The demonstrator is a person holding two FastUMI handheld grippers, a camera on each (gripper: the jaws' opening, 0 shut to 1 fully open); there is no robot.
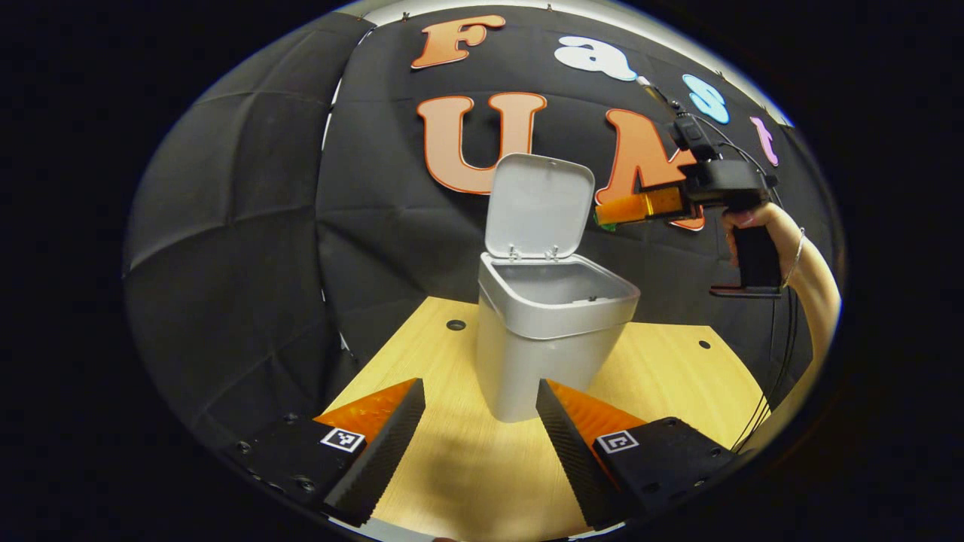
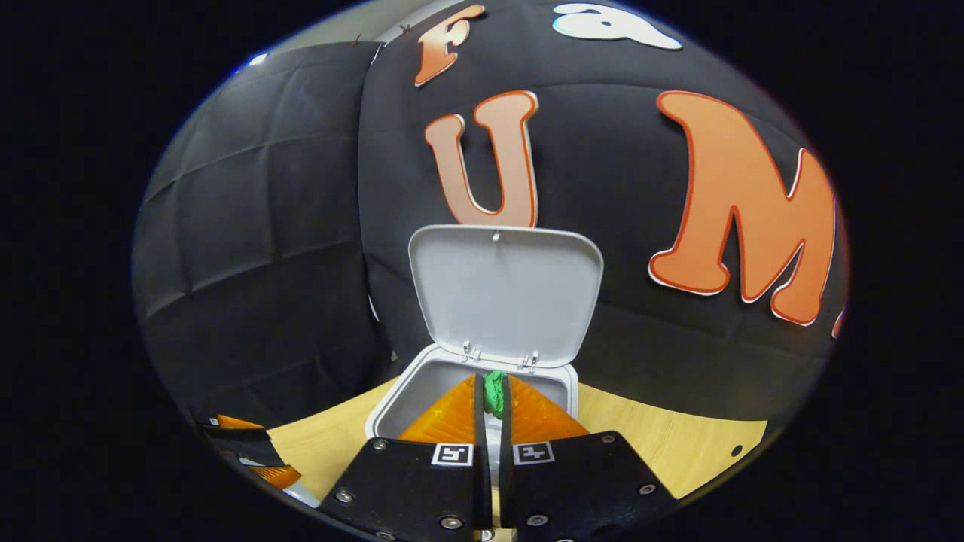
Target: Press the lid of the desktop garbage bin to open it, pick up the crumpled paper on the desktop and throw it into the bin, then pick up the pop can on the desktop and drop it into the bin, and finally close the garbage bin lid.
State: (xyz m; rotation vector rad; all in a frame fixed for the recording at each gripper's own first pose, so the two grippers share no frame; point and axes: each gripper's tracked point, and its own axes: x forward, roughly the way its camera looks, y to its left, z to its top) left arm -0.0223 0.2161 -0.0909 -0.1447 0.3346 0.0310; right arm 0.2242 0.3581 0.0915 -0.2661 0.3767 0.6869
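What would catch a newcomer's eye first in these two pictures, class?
First, the pale grey plastic garbage bin at the middle of the light wooden desktop, its flat lid standing upright and open. Next, the right gripper poised above the bin's mouth, shut on a small green crumpled paper. The left gripper waits open in front of the bin.

A light wooden table (image 1: 467, 467) with small dark holes carries the grey garbage bin (image 1: 538, 354), standing upright on it.
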